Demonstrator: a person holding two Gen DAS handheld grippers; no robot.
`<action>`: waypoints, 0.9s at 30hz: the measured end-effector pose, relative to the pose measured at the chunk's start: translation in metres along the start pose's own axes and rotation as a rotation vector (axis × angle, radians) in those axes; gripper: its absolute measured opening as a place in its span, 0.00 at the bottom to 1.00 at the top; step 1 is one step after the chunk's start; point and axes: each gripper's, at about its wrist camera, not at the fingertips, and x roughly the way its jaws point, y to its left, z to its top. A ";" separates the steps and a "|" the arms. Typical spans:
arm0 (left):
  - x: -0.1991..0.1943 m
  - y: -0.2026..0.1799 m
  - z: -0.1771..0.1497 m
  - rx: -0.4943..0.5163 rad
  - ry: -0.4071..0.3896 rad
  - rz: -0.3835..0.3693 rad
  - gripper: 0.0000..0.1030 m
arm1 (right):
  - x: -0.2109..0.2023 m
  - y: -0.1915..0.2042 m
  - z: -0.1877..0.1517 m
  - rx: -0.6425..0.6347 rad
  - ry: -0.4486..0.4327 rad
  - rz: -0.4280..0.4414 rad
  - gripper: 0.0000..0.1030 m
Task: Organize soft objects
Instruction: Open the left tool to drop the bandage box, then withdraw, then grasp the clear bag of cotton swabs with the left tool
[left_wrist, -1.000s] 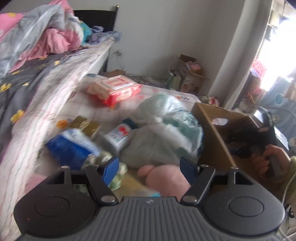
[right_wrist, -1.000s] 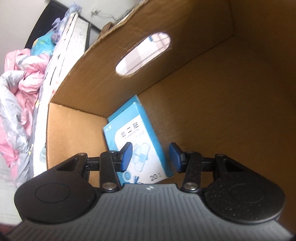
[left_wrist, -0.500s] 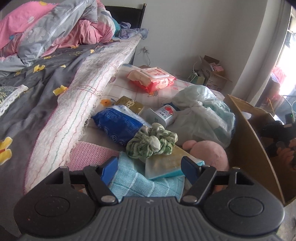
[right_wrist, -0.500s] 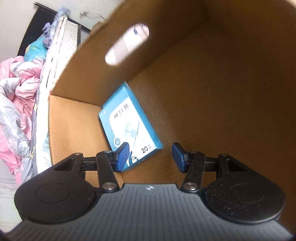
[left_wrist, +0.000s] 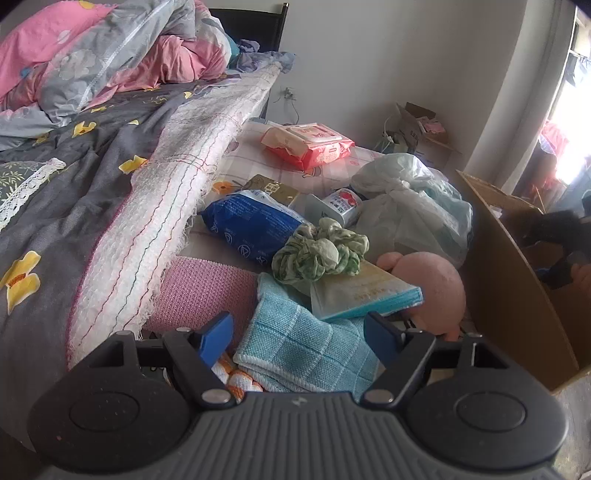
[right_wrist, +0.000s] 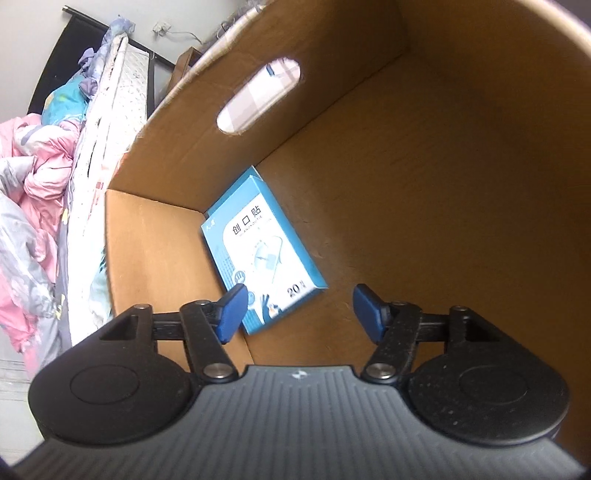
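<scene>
My left gripper (left_wrist: 299, 334) is open and empty, hovering over a folded light-blue cloth (left_wrist: 303, 350). Beyond it lie a green scrunchie (left_wrist: 319, 254), a flat teal packet (left_wrist: 364, 295), a pink plush toy (left_wrist: 432, 288), a pink knit cloth (left_wrist: 199, 291) and a blue wipes pack (left_wrist: 251, 225). My right gripper (right_wrist: 299, 312) is open and empty inside the cardboard box (right_wrist: 443, 166), just above a blue plaster box (right_wrist: 264, 247) that lies on the box floor. The cardboard box also shows at the right of the left wrist view (left_wrist: 517, 295).
A bed with a grey flowered sheet (left_wrist: 74, 177) and a white mat edge (left_wrist: 155, 221) runs along the left. A red wipes pack (left_wrist: 306, 146), a small can (left_wrist: 341, 203), a gold box (left_wrist: 273, 188) and a pale plastic bag (left_wrist: 410, 206) lie further back.
My left gripper has pulled back and swung left, so the cloths and scrunchie now show. My right gripper has opened wider and drawn back from the blue plaster box, which lies in the box.
</scene>
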 end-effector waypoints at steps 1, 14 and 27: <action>0.000 0.000 -0.001 0.004 0.000 -0.003 0.78 | -0.011 0.001 -0.004 -0.008 -0.015 0.004 0.66; -0.003 -0.005 -0.008 0.041 -0.001 -0.063 0.79 | -0.099 0.071 -0.086 -0.244 -0.063 0.289 0.69; 0.016 -0.034 -0.007 0.191 -0.057 -0.073 0.67 | -0.051 0.162 -0.177 -0.456 0.190 0.372 0.60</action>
